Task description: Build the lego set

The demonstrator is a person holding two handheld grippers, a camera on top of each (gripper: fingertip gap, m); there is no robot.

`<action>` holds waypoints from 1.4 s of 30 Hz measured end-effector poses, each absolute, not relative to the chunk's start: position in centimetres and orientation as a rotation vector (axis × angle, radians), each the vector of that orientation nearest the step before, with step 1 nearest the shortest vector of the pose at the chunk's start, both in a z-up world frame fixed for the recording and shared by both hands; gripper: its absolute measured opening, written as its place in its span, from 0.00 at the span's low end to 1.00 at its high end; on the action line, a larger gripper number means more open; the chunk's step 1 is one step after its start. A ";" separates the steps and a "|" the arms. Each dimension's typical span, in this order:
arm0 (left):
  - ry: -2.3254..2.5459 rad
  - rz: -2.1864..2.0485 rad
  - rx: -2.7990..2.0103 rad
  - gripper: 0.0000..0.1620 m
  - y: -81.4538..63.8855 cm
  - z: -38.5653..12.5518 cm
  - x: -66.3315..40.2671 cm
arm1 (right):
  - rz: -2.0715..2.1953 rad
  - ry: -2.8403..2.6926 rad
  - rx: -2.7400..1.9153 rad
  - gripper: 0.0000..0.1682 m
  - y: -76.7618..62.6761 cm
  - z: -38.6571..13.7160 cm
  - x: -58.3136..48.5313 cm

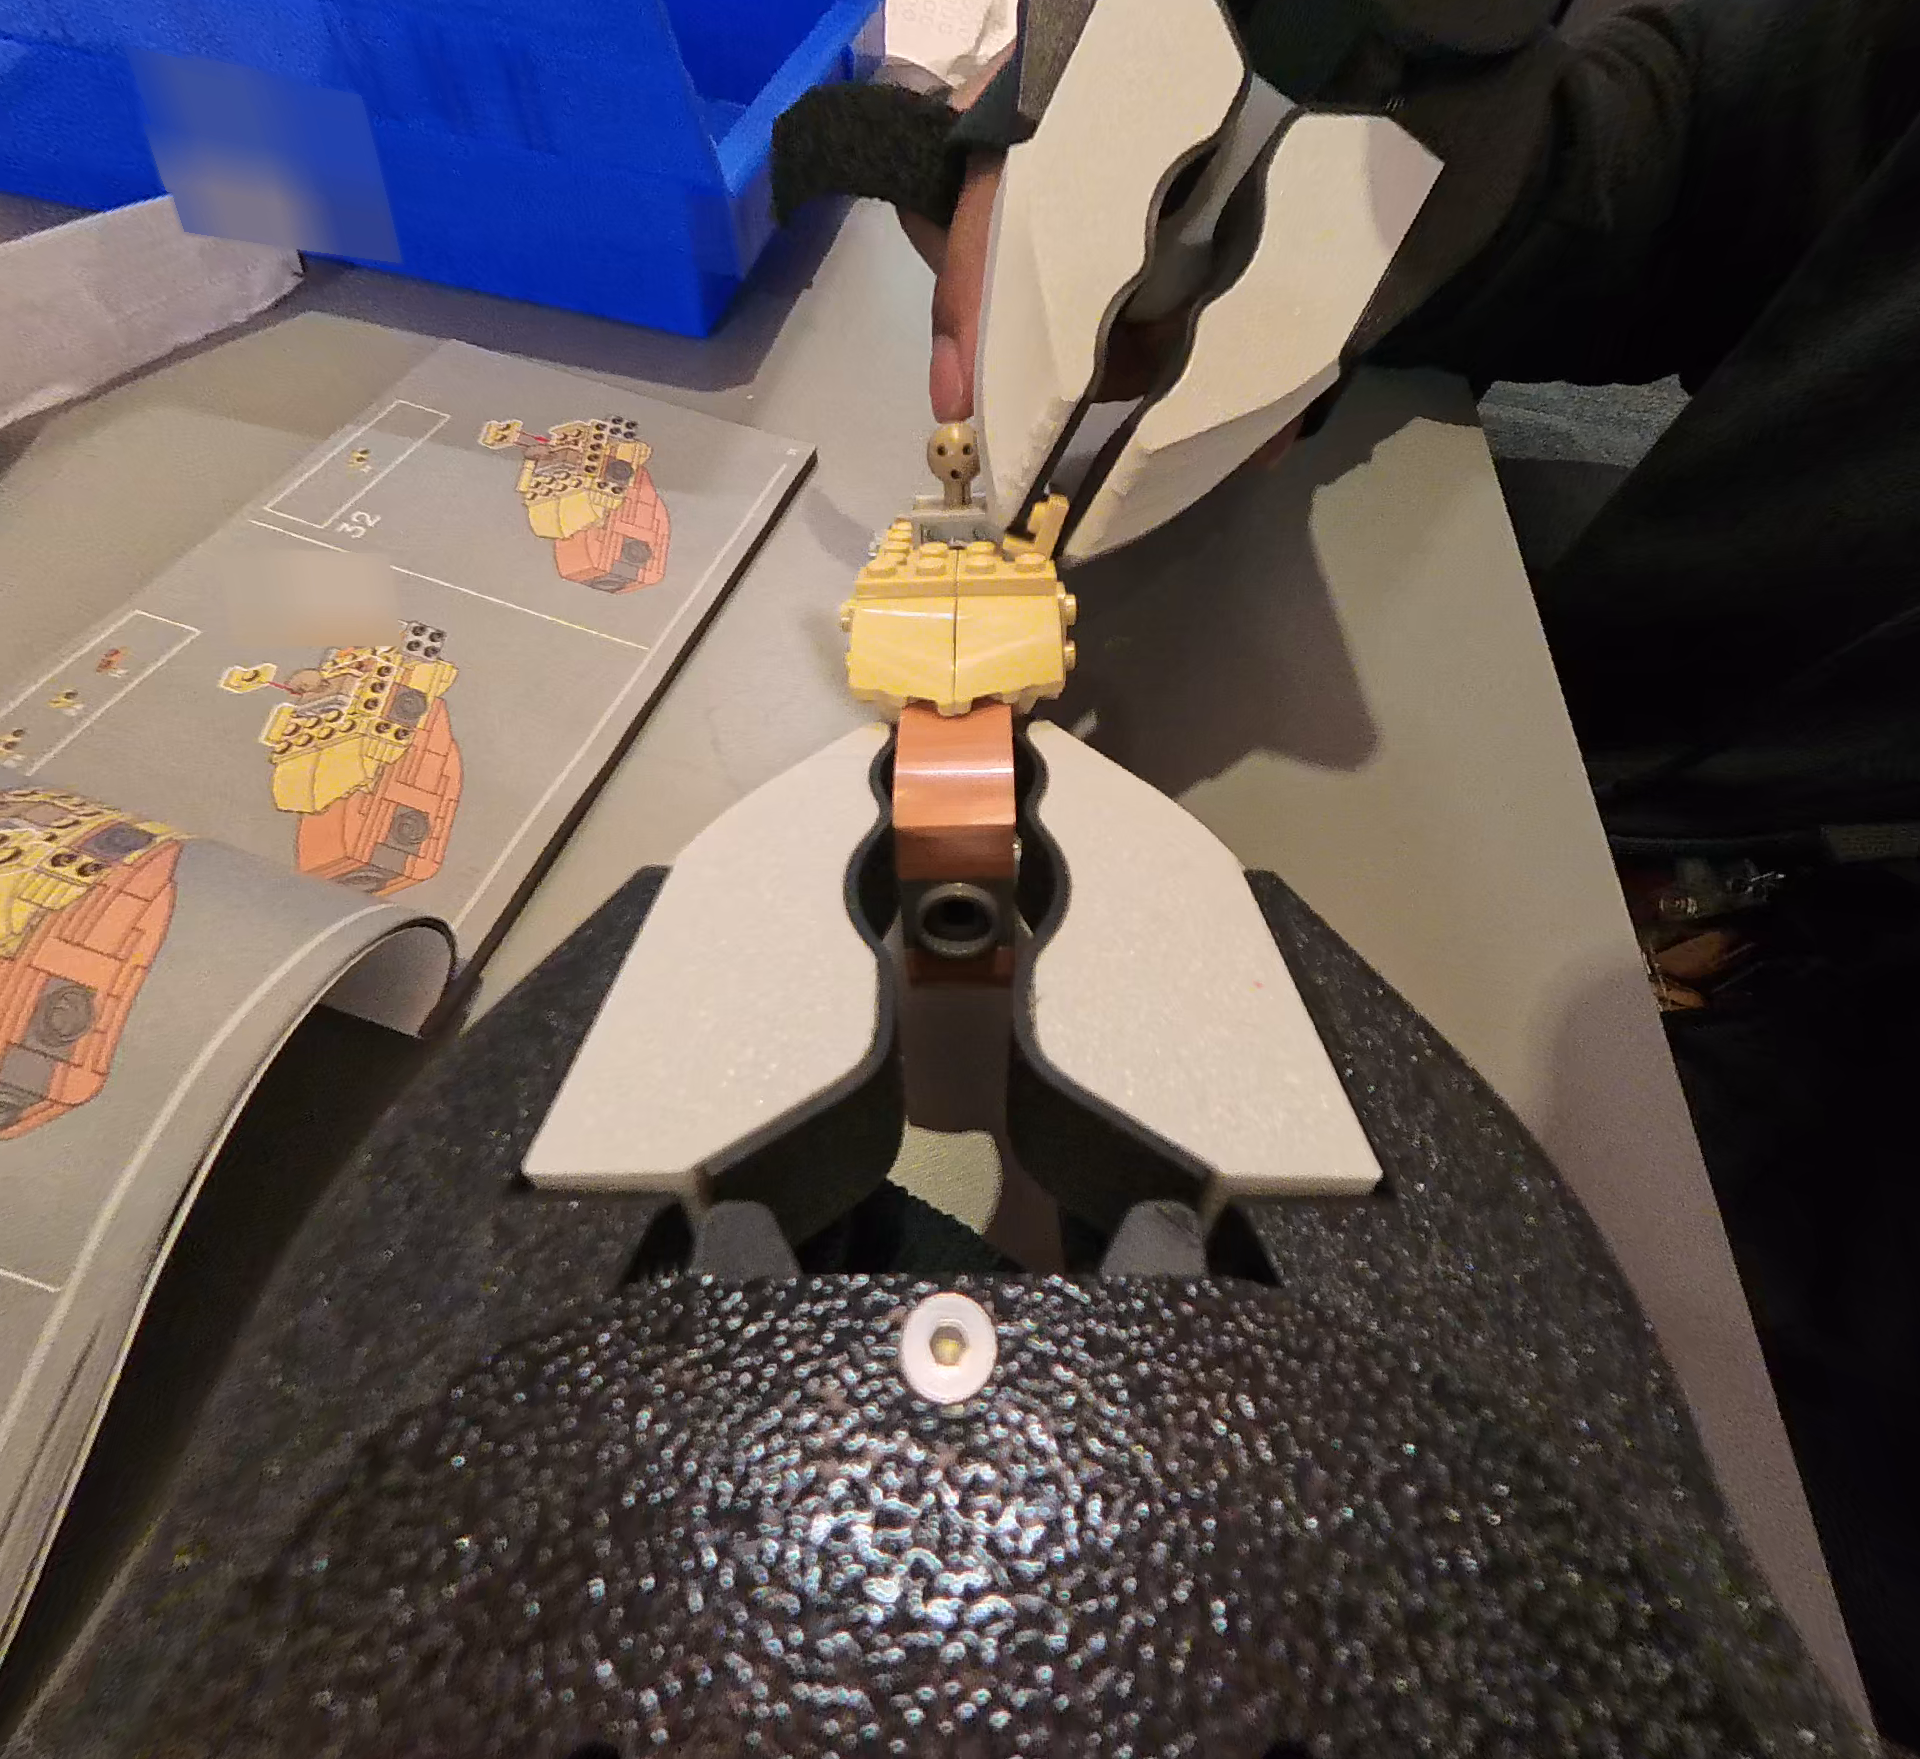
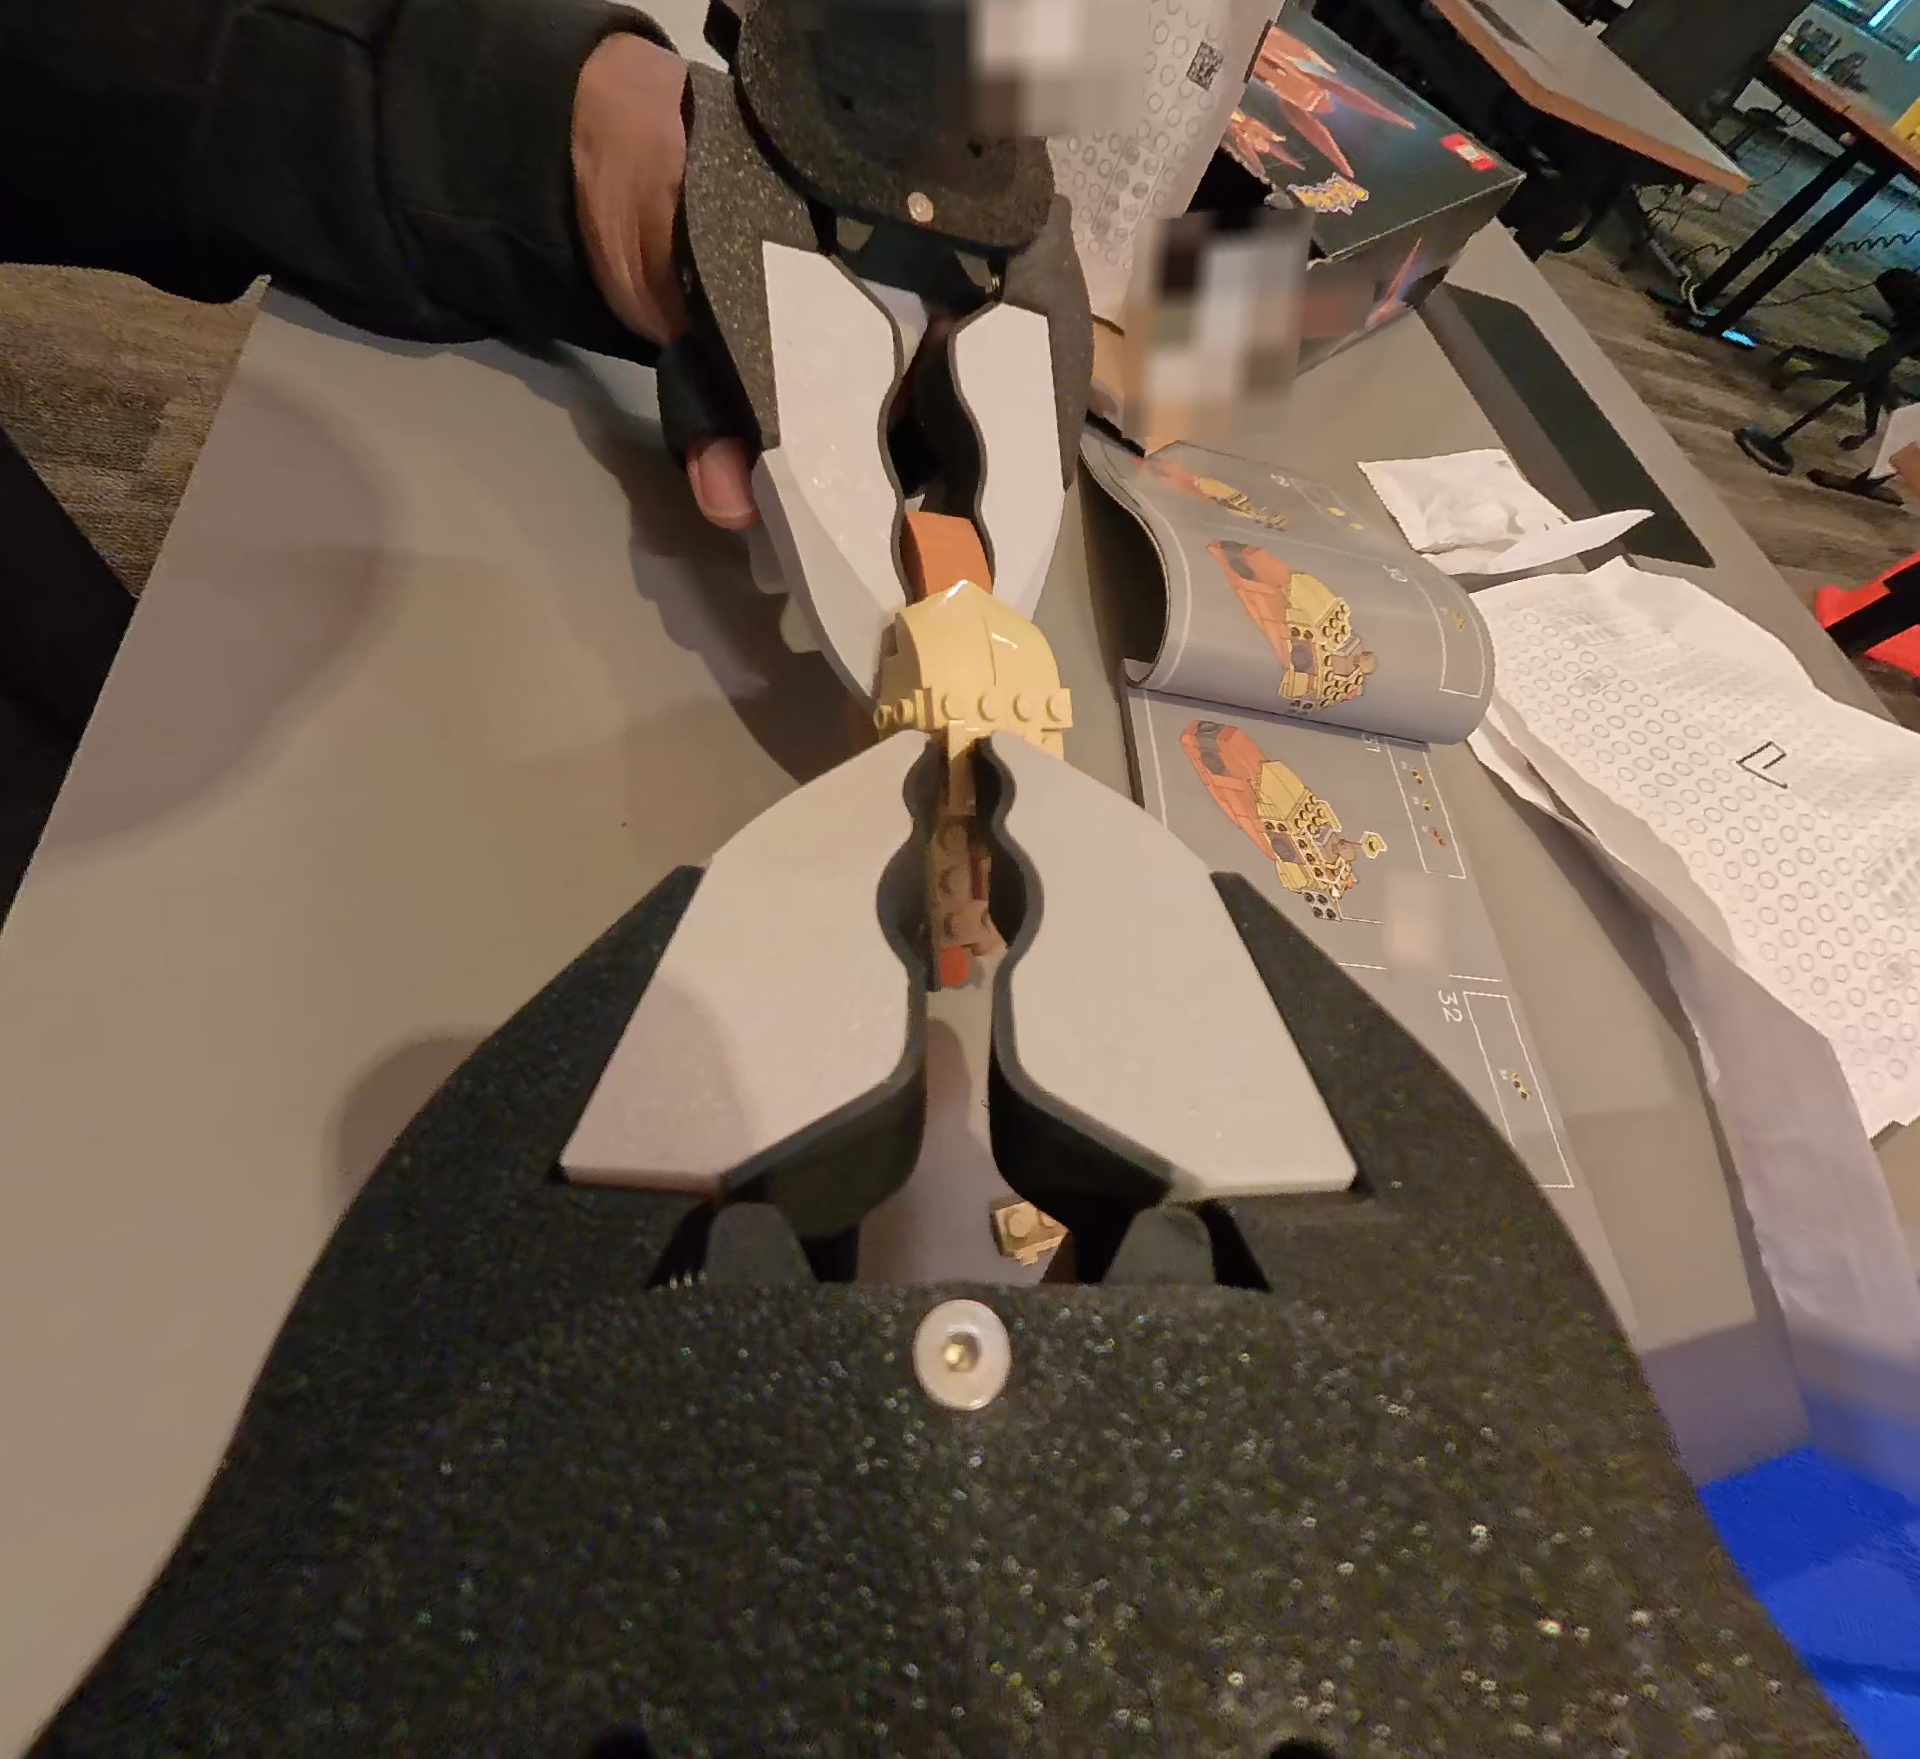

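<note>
Stretching across both views is the flat grey matte table (image 1: 1299, 774), where the open grey instruction booklet (image 1: 416, 670) is lying to the left of the work, with a blue moulded plastic bin (image 1: 468, 47) behind it and crinkled white perforated paper bags (image 2: 1662, 774) on the far side.

The left gripper (image 1: 954, 774), with pale grey wavy-edged fingers on a black speckled body, is clamping narrowly on the smooth brown curved end of the tan-and-brown lego model (image 1: 956, 639). The model is being held above the table, its long axis running straight out from the left gripper toward the right one.

The right gripper (image 2: 961, 759) is meeting it from the opposite end, its tips nearly closed and pinching a small tan bracket piece (image 1: 1039, 520) at the studded tan top, beside a small round-headed tan peg (image 1: 954, 452). Pressing down along that axis is probably the coming move, the left gripper bracing.

A loose tan studded plate (image 2: 1023, 1231) is lying on the table beneath the right gripper.
</note>
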State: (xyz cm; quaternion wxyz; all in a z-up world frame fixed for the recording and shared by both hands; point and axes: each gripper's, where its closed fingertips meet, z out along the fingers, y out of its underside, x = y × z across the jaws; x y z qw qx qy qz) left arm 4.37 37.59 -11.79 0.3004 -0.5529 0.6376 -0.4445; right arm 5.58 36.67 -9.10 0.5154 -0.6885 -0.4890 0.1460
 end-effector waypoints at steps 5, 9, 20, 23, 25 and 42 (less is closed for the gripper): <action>1.692 -1.194 -1.452 0.11 37.4 -11.6 4.4 | 0.361 -1.177 -1.644 0.04 36.6 -9.1 5.5; 1.693 -1.203 -1.440 0.11 37.2 -11.5 4.4 | 0.354 -1.183 -1.631 0.05 36.5 -9.0 5.4; 1.681 -1.238 -1.436 0.11 37.1 -11.2 4.4 | 0.366 -1.182 -1.599 0.05 36.4 -8.7 5.3; 1.680 -1.269 -1.420 0.11 36.9 -10.9 4.3 | 0.397 -1.188 -1.574 0.05 36.1 -8.4 5.2; 1.673 -1.286 -1.407 0.11 36.8 -10.7 4.3 | 0.419 -1.185 -1.558 0.05 36.0 -8.1 5.1; 1.668 -1.152 -1.477 0.11 38.1 -11.7 4.0 | 0.427 -1.021 -1.613 0.03 36.8 -6.5 9.3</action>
